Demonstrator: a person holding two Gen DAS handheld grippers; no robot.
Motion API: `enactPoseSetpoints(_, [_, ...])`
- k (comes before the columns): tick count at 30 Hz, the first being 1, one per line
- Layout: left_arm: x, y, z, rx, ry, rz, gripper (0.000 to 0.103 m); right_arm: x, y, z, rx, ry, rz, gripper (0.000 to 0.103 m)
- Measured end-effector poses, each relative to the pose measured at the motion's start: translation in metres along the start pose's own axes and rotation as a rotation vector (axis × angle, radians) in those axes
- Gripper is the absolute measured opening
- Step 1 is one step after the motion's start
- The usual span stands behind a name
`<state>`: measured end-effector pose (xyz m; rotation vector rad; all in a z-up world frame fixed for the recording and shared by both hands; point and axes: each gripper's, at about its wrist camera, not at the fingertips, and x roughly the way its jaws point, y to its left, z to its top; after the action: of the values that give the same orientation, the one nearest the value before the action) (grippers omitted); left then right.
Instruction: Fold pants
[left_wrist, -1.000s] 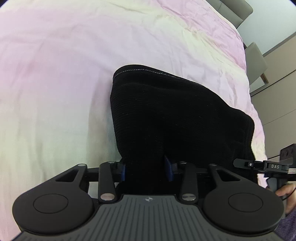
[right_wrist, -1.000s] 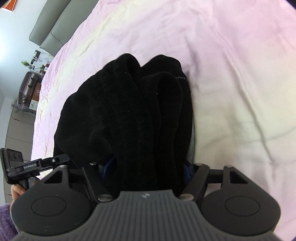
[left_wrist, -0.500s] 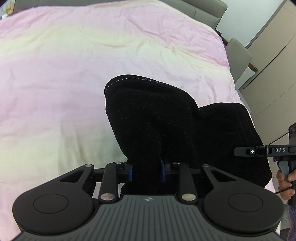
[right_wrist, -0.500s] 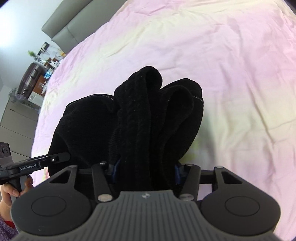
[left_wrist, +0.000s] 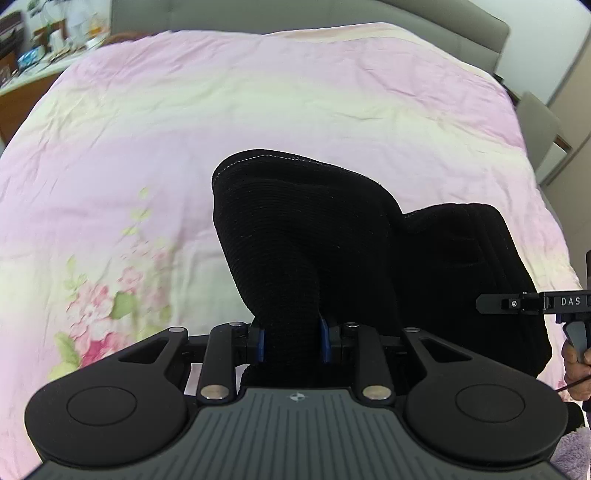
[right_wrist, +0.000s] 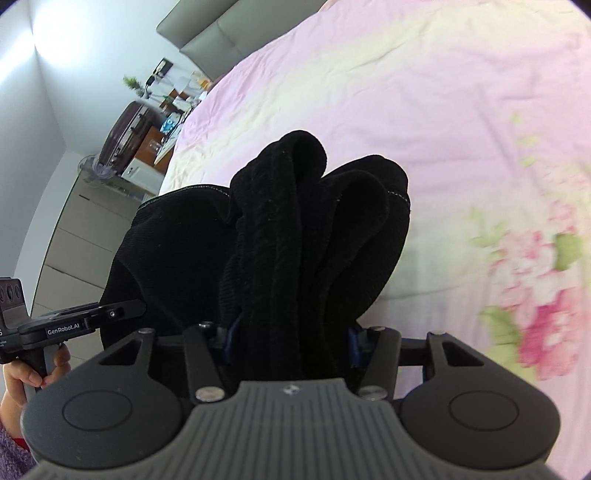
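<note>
Readable writing: "GenRobot.AI" on the left gripper (right_wrist: 74, 326) and "DAS" on the right gripper (left_wrist: 532, 304). There is 1 pair of black pants (left_wrist: 314, 240), bunched and lifted above the pink floral bedsheet (left_wrist: 147, 147). Both grippers, L and R, have jaws clamped on the pants fabric.

The pants (left_wrist: 306, 236), black ribbed knit with pale stitching at the hem, hang bunched in thick folds from between both pairs of fingers, draping forward beyond the fingertips, one gathered end in each pair.
</note>
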<state>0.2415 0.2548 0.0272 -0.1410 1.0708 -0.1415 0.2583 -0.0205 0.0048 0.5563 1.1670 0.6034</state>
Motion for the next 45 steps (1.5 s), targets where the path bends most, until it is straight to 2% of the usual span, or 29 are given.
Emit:
enactPoseSetpoints(5, [0.035,0.048,-0.014,-0.037,0.02,-0.004,0.029,0.065,0.01,-0.007,0.0,0.052,-0.016,0.049])
enactPoseSetpoints(10, [0.079,0.086,-0.03,-0.074,0.061,-0.017,0.03,0.116,-0.005,-0.01,-0.008,0.099,-0.057,0.05])
enactPoseSetpoints(13, [0.096,0.103,-0.037,-0.088,0.073,-0.037,0.031,0.128,-0.019,-0.012,-0.022,0.119,-0.059,0.052])
enactPoseSetpoints(17, [0.11,0.104,-0.043,-0.031,0.067,-0.034,0.033,0.151,-0.032,-0.012,0.003,0.141,-0.066,0.055])
enactPoseSetpoints(19, [0.114,0.107,-0.045,-0.048,0.065,-0.033,0.034,0.162,-0.034,-0.013,0.015,0.147,-0.07,0.059])
enactPoseSetpoints(22, [0.112,0.107,-0.046,-0.079,0.062,-0.023,0.037,0.171,-0.031,-0.015,0.01,0.145,-0.096,0.063])
enactPoseSetpoints(24, [0.105,0.101,-0.046,-0.075,0.047,0.013,0.047,0.174,-0.022,-0.012,0.0,0.145,-0.115,0.064])
enactPoseSetpoints(26, [0.095,0.098,-0.045,-0.068,0.029,0.047,0.053,0.171,-0.016,-0.008,-0.011,0.157,-0.128,0.067])
enactPoseSetpoints(28, [0.079,0.095,-0.046,-0.072,0.008,0.071,0.053,0.162,-0.008,-0.002,-0.026,0.164,-0.146,0.07])
enactPoseSetpoints(33, [0.034,0.089,-0.058,-0.045,-0.042,0.094,0.053,0.115,0.02,-0.002,-0.232,0.098,-0.211,0.071])
enactPoseSetpoints(35, [0.022,0.082,-0.063,-0.005,-0.048,0.09,0.053,0.095,0.037,-0.015,-0.384,0.057,-0.253,0.067])
enactPoseSetpoints(39, [0.016,0.06,-0.081,0.111,-0.031,0.105,0.051,0.082,0.071,-0.042,-0.633,-0.009,-0.261,0.047])
enactPoseSetpoints(42, [0.02,0.053,-0.094,0.161,-0.008,0.141,0.048,0.089,0.084,-0.064,-0.749,-0.024,-0.247,0.037])
enactPoseSetpoints(43, [0.025,0.055,-0.099,0.156,0.003,0.146,0.046,0.096,0.086,-0.07,-0.777,-0.018,-0.257,0.03])
enactPoseSetpoints(45, [0.033,0.062,-0.105,0.114,0.009,0.142,0.043,0.106,0.078,-0.08,-0.803,-0.013,-0.295,0.025])
